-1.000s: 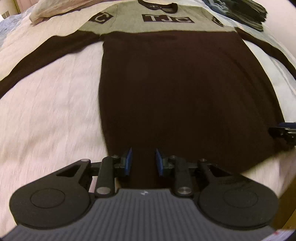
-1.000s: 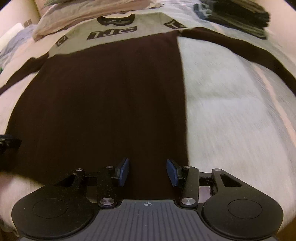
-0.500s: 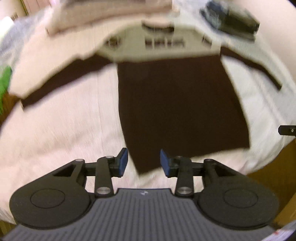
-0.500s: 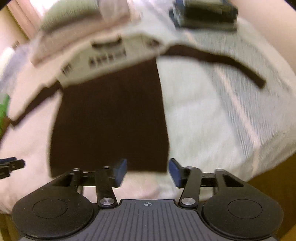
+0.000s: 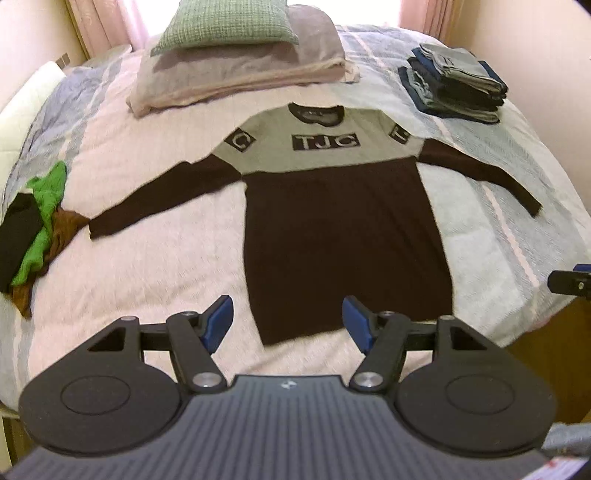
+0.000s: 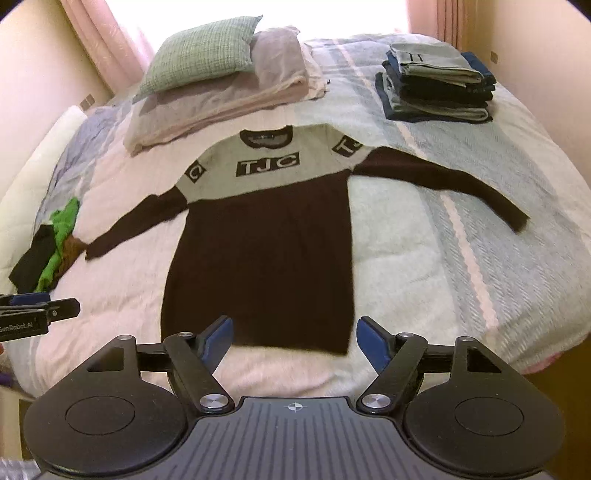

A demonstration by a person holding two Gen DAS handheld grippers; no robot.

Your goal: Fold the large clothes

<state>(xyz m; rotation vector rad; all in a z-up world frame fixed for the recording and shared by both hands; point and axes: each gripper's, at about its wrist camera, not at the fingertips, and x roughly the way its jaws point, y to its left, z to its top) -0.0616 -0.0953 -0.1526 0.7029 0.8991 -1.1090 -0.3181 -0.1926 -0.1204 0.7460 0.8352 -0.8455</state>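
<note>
Fingers of both grippers are apart and opening, with nothing between them.

The left gripper point(image 5: 288, 325) and the right gripper point(image 6: 291, 338) hang above the near edge of the bed point(image 5: 147, 258). The sweater point(image 5: 332, 229) lies flat in the middle of the bed, sleeves spread, hem toward the near edge. Folded clothes point(image 5: 454, 85) sit at the far right corner, a pillow point(image 5: 221, 26) at the far edge, crumpled clothes point(image 5: 33, 236) at the left edge.

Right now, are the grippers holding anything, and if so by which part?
Nothing is held. The left gripper and right gripper are both empty, jaws opening, above the sweater lying flat on the bed.
</note>
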